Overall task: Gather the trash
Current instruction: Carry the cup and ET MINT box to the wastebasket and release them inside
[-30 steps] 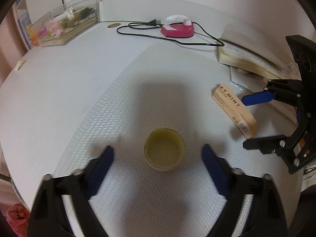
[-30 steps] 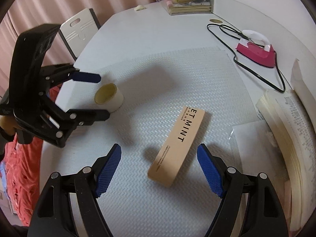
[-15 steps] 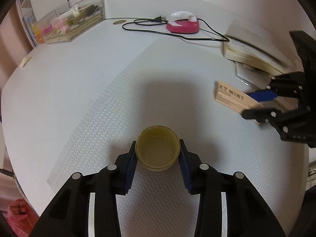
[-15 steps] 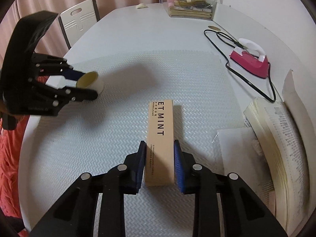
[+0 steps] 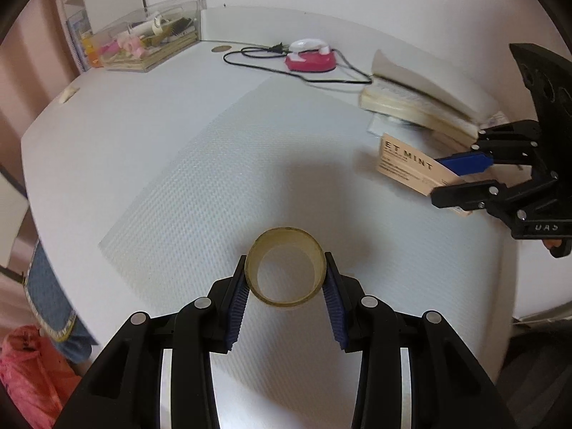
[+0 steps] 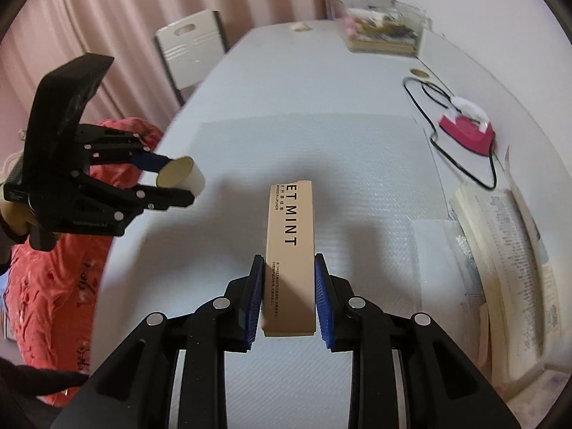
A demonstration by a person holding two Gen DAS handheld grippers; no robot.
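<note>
Jaws around tape ring point(image 5: 286, 268), box point(image 6: 290, 250)

The tape roll core point(image 5: 286, 268) is a short, pale yellowish ring, hollow through its middle, held clear above the ribbed mat near the bench's left edge, its open end facing up and forward. The slim tan carton point(image 6: 290, 250), printed "ET MINT" in black, hangs lengthwise above the mat's middle, its far end free.
</note>
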